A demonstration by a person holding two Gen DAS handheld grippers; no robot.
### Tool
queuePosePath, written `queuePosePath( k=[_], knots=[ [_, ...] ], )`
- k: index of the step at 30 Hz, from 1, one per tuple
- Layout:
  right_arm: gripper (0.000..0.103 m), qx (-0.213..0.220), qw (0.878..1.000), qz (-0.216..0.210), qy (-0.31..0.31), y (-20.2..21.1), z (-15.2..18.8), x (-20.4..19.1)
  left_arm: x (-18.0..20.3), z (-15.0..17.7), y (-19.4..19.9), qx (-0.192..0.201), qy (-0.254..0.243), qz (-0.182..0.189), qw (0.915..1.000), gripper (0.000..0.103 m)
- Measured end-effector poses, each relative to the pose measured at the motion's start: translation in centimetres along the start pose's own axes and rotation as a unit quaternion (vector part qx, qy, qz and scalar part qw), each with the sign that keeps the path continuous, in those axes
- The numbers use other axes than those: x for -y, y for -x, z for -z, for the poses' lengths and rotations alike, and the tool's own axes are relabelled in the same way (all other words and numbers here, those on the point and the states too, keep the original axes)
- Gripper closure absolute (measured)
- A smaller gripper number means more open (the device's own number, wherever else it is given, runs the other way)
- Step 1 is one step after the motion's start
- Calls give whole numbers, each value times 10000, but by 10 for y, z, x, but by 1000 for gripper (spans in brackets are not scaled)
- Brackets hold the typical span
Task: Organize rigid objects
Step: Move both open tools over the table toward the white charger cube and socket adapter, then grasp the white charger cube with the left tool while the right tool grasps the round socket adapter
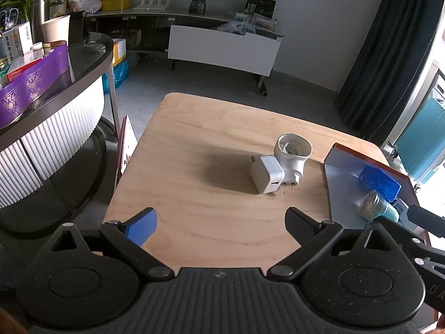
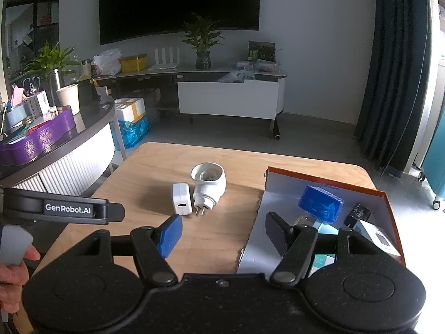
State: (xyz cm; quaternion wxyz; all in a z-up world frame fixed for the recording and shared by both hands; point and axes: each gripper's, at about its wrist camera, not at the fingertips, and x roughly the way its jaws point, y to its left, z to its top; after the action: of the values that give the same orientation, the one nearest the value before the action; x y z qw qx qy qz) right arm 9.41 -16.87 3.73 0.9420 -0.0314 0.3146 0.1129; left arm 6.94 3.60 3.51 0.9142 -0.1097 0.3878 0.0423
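While both grippers hang empty over the near edge of the tabletop [image 1: 194, 144], nothing gripped yet. Left gripper [image 1: 219, 224]: jaws spread wide, bare wood between the pads. Right gripper [image 2: 222, 232]: spread too, straddling the near left corner of the tray [image 2: 258, 222], nothing between the fingers.

Ahead, mid-table: white USB charger [image 1: 266, 174] and white plug adapter [image 1: 292, 157], touching side by side, well apart from both grippers. Charger lying with USB port toward the near edge, prongs toward the far edge, so long axis roughly near-to-far. Adapter beside it on the tray side, pins toward the near edge, open socket cup toward the far edge, same axis.

Key relation: seen from left wrist, pair sits ahead and to the right; from right wrist, ahead and slightly left, nearly in line with its blue pad. Judged about equally reachable; right looks better aligned and already beside the tray.

Tray along the right edge of the tabletop, orange rim, already holding blue block [image 2: 319, 203], round jar [image 1: 374, 204], small black item [image 2: 358, 214], white box [image 2: 378, 239].

Probable next: close across charger's short side, carry to tray. Risk: adapter nudged, since touching.
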Motion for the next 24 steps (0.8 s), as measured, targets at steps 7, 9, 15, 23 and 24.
queuePosePath(
  k=[7,9,15,23,24],
  knots=[
    [24,-52,9999,-16,-93,-11,2,8,6,-5,-18,-58,-23,48,10000,2],
    [24,-61,9999,-19,-117,-14,2,11,9,-8,-27,-53,-18,55,10000,2],
    [24,-78,9999,-14,-153,-22,4,17,22,-23,-54,25,64,180,9998,2],
    [24,-129,9997,-58,-211,-34,8,24,36,-31,-92,-16,30,4,10000,4],
    [24,-133,9996,-69,-220,-35,9,24,35,-31,-95,-53,57,-35,10000,6]
  ],
)
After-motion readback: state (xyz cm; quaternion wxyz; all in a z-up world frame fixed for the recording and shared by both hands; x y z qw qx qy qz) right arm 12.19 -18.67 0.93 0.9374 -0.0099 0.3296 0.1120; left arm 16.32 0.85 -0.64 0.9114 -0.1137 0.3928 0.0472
